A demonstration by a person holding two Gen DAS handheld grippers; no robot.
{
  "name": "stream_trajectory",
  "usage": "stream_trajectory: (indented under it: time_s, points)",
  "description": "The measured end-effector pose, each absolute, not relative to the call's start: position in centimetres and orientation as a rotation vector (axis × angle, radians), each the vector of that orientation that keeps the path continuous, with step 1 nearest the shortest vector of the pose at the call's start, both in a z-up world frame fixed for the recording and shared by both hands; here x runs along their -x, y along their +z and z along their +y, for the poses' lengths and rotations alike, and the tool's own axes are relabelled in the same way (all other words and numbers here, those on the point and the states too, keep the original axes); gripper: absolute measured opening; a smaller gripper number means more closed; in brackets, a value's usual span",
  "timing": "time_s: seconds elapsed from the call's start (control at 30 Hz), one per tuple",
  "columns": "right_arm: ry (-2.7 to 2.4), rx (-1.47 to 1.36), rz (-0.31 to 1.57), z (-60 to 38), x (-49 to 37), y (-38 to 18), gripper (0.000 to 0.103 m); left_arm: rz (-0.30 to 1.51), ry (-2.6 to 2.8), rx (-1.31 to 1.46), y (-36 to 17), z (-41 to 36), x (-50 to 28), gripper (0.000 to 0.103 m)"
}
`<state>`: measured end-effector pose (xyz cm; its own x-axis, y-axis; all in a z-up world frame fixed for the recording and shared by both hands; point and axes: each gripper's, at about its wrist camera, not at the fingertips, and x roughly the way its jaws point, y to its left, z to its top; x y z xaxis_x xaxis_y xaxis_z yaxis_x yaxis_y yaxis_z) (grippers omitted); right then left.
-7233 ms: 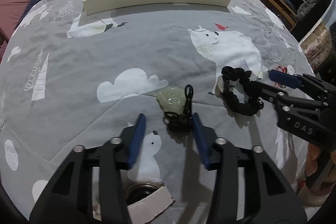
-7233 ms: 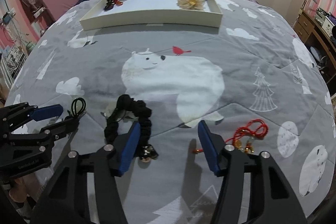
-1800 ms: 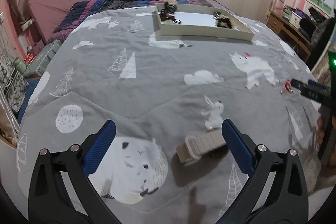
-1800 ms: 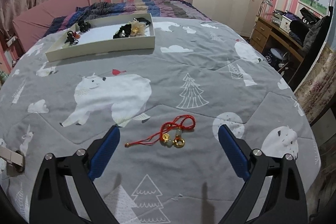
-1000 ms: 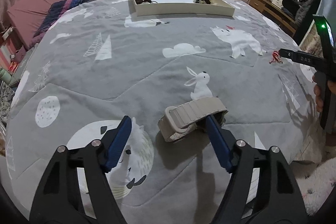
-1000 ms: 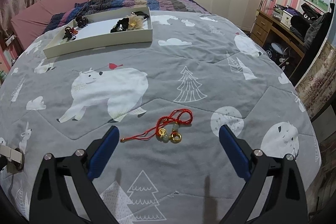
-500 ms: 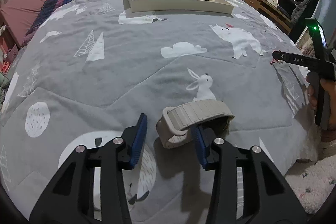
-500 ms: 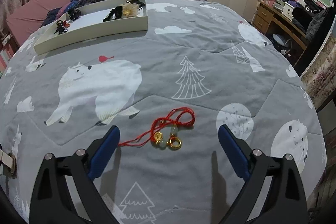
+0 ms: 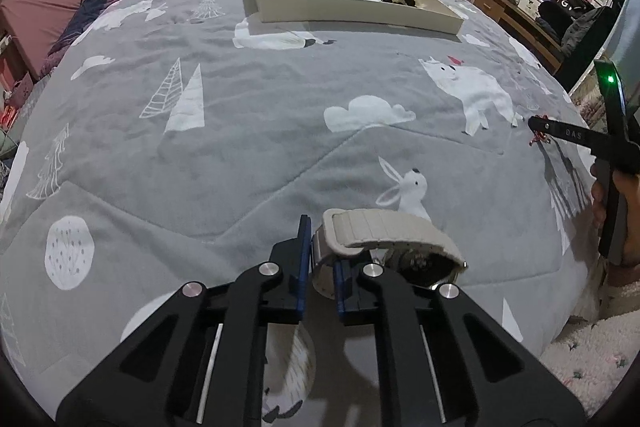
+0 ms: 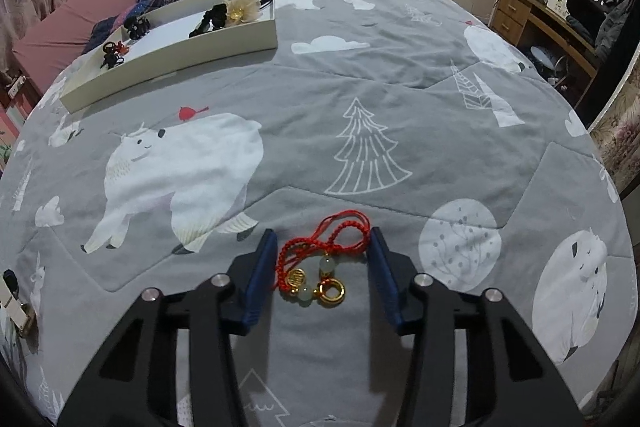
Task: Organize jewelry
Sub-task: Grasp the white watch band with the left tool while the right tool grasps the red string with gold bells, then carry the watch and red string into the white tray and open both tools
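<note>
My left gripper (image 9: 320, 259) is pinched onto the near end of the beige woven-strap wristwatch (image 9: 384, 239), whose strap runs off to the right of the fingers, its metal case sitting just past my right-hand finger. My right gripper (image 10: 324, 255) stands spread, straddling the red braided cord bracelet with gold and pale green charms (image 10: 320, 263) lying on the grey animal-print quilt (image 10: 360, 87); the cord's loops lie between the fingers, the charms nearer the camera. The shallow cream rectangular tray (image 9: 352, 15) lies well ahead of both, toward the far side of the bed, its long axis running across my left view. I judge the left load is ready to travel forward; the right must first pinch.
</note>
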<state>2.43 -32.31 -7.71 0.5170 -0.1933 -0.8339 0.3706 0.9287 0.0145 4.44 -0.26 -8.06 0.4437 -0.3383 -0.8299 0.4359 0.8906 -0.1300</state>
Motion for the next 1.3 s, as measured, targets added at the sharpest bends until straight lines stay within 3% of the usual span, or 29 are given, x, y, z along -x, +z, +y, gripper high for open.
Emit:
stream_trajectory:
  time_s: [0.13,0.17,0.27,0.63,1.03,1.3]
  points:
    - [-0.326,-0.191,0.962,-31.9,-2.0,-7.6,0.027,0.996,-0.482,-0.102,-7.7,-0.4,-4.9,0.007]
    - [-0.320,-0.192,0.960,-31.8,-1.9,-7.6,0.017,0.999,-0.481,-0.098,-7.7,-0.4,-5.2,0.007]
    - [-0.308,-0.204,0.955,-32.1,-2.1,-7.6,0.011,1.006,-0.476,-0.094,-7.7,-0.5,-5.8,0.006]
    - [-0.222,-0.171,0.850,-31.2,-4.7,-3.6,0.009,0.951,-0.447,-0.112,-4.4,-2.1,-8.5,0.006]
    - [-0.095,-0.107,0.694,-29.0,-14.0,5.0,0.009,0.836,-0.419,-0.089,3.8,-5.6,-19.0,0.006]
    - [-0.029,-0.090,0.717,-26.0,-23.2,5.2,0.009,0.866,-0.381,-0.027,2.5,-9.0,-27.9,0.006]
